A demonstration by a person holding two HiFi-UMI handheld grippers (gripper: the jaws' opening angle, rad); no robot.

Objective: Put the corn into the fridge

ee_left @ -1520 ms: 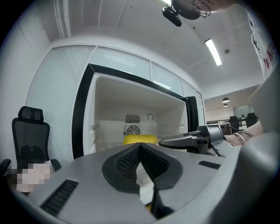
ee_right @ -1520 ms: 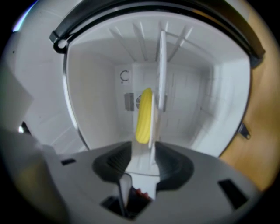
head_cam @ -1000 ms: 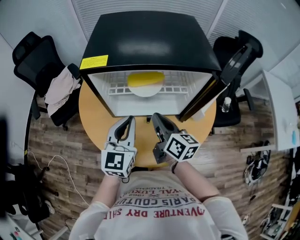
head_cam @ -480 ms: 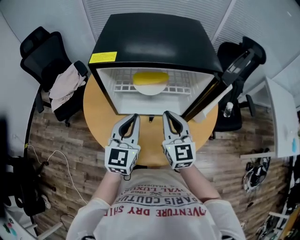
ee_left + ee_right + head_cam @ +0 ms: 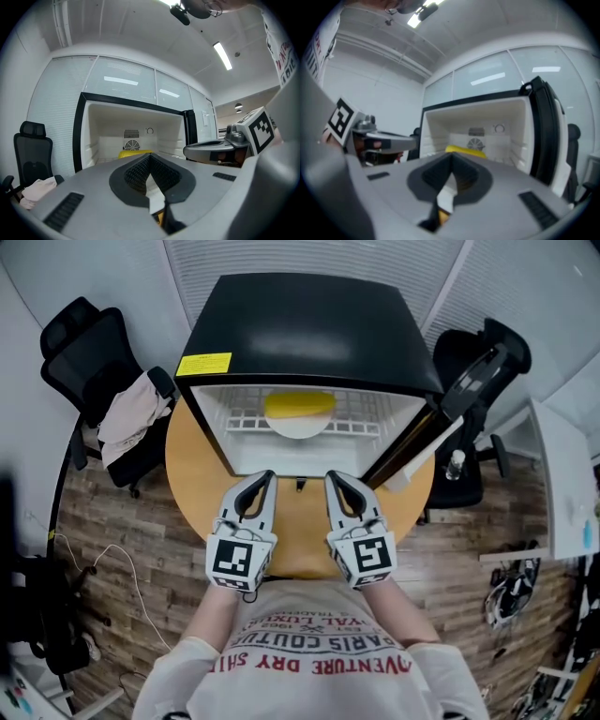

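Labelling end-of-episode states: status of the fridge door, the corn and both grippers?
fridge door: open, swung out to the right.
corn: inside the fridge, lying on a white plate.
left gripper: shut, empty.
right gripper: shut, empty.

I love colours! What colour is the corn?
The corn is yellow; head view shows it best.

Corn (image 5: pixel 299 403) on plate (image 5: pixel 298 427) inside fridge (image 5: pixel 309 329), fridge on table (image 5: pixel 190 465), left claw (image 5: pixel 268 475) beside right claw (image 5: pixel 330 475) before it
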